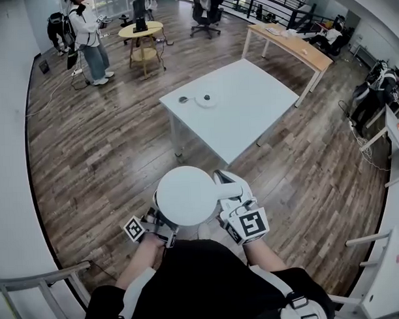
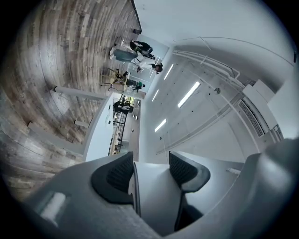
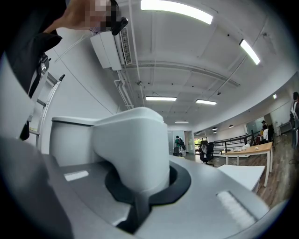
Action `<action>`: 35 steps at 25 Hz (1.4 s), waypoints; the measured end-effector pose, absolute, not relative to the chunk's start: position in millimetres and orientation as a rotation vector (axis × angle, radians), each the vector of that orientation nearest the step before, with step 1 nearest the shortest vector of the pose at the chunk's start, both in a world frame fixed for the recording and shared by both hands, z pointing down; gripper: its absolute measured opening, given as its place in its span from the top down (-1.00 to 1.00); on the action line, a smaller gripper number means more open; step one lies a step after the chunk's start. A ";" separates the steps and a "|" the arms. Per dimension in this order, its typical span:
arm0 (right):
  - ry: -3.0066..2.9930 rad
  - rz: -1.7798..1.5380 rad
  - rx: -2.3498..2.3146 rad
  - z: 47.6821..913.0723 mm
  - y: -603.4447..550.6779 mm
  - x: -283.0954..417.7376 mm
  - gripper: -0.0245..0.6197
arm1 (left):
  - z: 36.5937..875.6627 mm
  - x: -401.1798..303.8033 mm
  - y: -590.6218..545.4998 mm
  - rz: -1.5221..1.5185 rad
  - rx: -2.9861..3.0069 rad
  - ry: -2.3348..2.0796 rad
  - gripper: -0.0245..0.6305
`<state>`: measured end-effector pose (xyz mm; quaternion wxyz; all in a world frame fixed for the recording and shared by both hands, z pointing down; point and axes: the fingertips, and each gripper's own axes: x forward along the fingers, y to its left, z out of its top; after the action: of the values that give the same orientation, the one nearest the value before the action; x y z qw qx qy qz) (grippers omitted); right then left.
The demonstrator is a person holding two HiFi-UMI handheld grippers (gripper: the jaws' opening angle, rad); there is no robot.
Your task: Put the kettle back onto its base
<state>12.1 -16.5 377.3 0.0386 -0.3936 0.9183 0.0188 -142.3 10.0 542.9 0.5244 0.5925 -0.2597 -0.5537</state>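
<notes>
I carry the white kettle (image 1: 186, 196) in front of my body above the wooden floor, its round lid facing up. My right gripper (image 1: 228, 208) is shut on the kettle's handle (image 1: 230, 188); in the right gripper view the handle (image 3: 133, 144) fills the space over the jaws (image 3: 140, 189). From the left, my left gripper (image 1: 164, 223) is shut on the kettle, whose white wall (image 2: 152, 186) sits between the dark pads (image 2: 114, 175). The round white base (image 1: 206, 100) lies on the white table (image 1: 250, 114) ahead, well apart from the kettle.
A small dark object (image 1: 183, 99) lies beside the base. Beyond the table stand a round yellow table (image 1: 141, 31), an office chair (image 1: 205, 15), a long wooden desk (image 1: 293, 44) and a person (image 1: 87, 35). White furniture (image 1: 392, 260) lines the right edge.
</notes>
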 end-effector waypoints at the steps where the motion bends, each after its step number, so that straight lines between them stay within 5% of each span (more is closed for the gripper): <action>1: 2.813 0.046 -1.207 376.8 -23.5 12.7 0.91 | 542.0 -141.5 2.8 -1.323 1.420 -0.622 0.19; 35: 2.762 0.026 -1.304 398.3 -218.6 66.1 0.91 | 557.2 -94.8 -201.2 -1.232 1.436 -0.606 0.19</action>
<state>66.1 -218.6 398.3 0.0434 -0.4265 0.9034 0.0084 -94.8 -201.2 557.2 0.5459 0.6055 -0.2557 -0.5196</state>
